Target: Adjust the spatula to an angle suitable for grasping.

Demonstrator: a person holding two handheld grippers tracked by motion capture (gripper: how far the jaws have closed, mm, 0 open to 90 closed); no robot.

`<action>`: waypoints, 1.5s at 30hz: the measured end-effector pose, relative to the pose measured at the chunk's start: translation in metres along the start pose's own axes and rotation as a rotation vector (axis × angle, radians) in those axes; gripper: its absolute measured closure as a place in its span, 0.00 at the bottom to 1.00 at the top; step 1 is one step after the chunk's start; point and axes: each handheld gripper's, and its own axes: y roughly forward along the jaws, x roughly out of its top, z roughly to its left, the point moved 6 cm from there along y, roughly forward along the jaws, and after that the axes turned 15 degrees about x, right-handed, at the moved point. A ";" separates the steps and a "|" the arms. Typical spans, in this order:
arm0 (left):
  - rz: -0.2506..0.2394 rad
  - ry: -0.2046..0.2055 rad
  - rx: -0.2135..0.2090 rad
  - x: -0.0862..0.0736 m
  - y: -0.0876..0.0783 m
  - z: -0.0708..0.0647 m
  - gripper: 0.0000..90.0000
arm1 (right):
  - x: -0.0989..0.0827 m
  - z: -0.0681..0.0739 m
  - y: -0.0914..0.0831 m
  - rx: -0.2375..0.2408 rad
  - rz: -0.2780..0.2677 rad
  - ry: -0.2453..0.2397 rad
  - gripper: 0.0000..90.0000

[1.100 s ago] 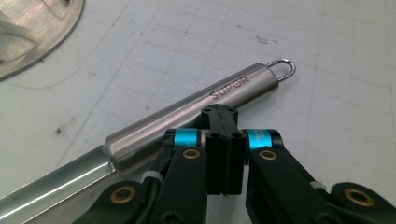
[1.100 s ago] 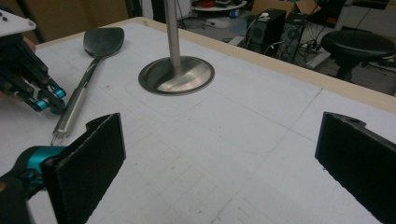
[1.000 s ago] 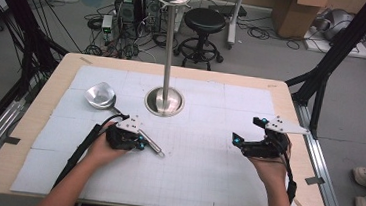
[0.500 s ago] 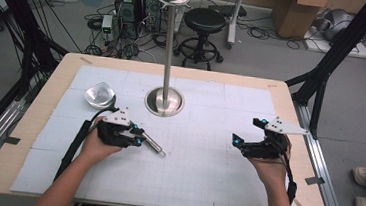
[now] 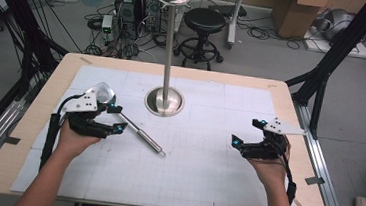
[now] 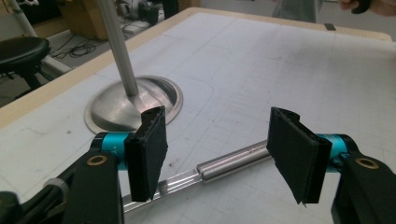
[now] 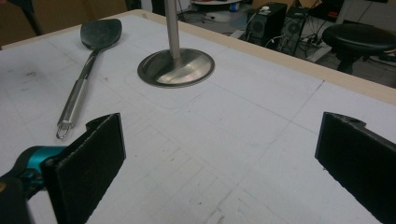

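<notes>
steel ladle (image 5: 140,134) lies released beneath the lifted left claw (image 5: 114,118), jaws just opened, empty.

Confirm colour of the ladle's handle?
Shiny silver metal. The ladle's handle shows best in the right gripper view, lying on the white mat.

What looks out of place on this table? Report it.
Nothing is spilled or damaged. The one oddity: the ladle lies flat on the mat beside the metal stand instead of hanging. The left gripper, jaws just opened, hovers over its handle without touching.
</notes>
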 end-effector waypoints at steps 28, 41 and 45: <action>0.071 0.075 0.019 0.000 0.024 0.009 0.12 | 0.000 -0.001 -0.001 0.002 -0.002 0.003 0.01; 0.339 0.294 -0.052 -0.001 0.075 0.012 0.15 | -0.002 -0.002 0.000 0.004 0.005 0.009 0.01; 0.385 0.331 -0.086 -0.009 0.086 0.009 0.17 | -0.002 -0.002 0.000 0.006 0.006 0.004 0.01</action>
